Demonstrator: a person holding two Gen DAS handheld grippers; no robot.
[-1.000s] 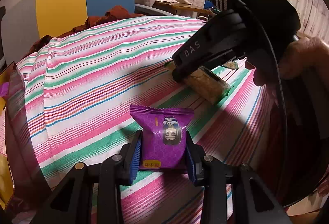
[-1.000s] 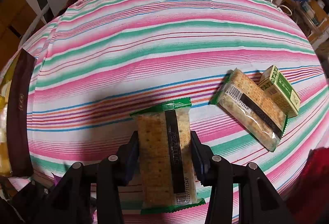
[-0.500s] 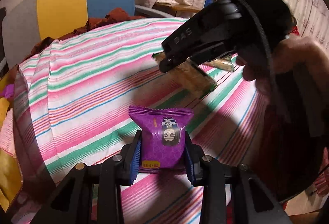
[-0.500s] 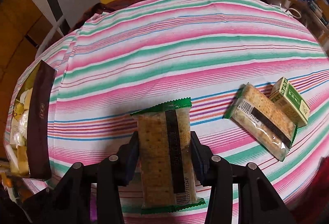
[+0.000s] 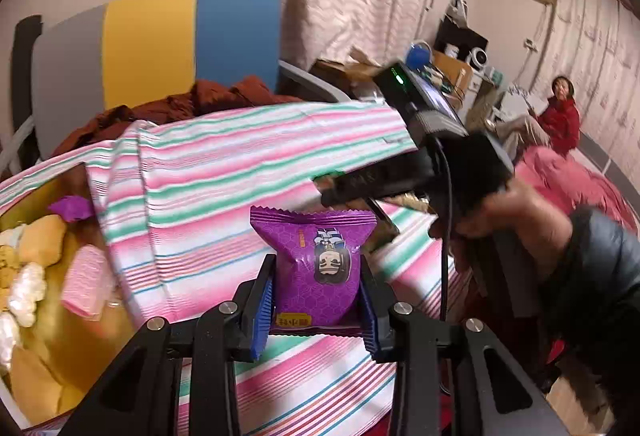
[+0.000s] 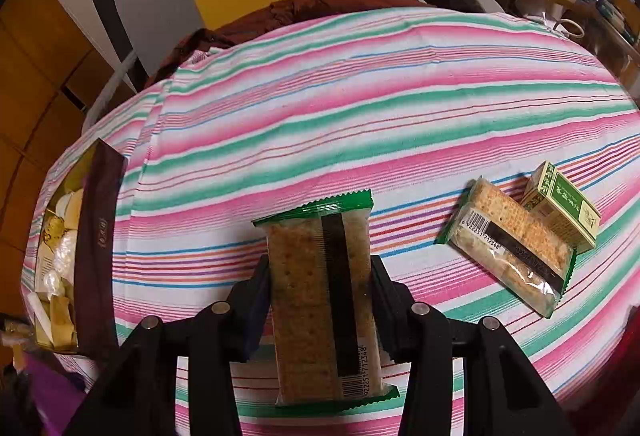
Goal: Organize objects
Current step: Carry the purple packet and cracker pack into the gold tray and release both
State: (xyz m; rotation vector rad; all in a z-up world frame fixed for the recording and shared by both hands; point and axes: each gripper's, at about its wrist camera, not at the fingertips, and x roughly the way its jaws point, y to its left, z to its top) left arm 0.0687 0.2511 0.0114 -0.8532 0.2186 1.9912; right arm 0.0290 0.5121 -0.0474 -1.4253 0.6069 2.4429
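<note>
1. Purple foil first: purple snack packet (image 5: 320, 268) pinched between the blue pads of the left gripper (image 5: 316, 300), held upright above the striped tablecloth (image 5: 208, 203).
2. Green-edged cracker pack (image 6: 324, 300) clamped lengthwise in the right gripper (image 6: 320, 300), barcode end nearest the camera, lifted clear of the cloth as far as can be judged.
3. Jaws on both sides closed narrow on their loads; neither wide.
4. Already sorted, apparently: gold snack box (image 6: 100, 236) at the table's left edge, holding pale wrapped sweets, a pink packet (image 5: 86, 284) and a small purple wrapper (image 5: 72, 207).
5. Left to do, judging by the scene: both carried items to be dropped in, plus a second cracker pack (image 6: 508, 248) and a green carton (image 6: 560, 207) lying touching each other at the far right of the cloth.
6. Roughly midway, then; two items in transit, two untouched.
7. Against the view a second ago: left camera swung leftward and up, box contents now plainly in sight where only a sliver of the box edge showed; room beyond and a seated person in red newly revealed.
8. Right camera raised and drawn back, more cloth and the whole box side visible; resting pack and carton unmoved.
9. Grip on both items unchanged.
</note>
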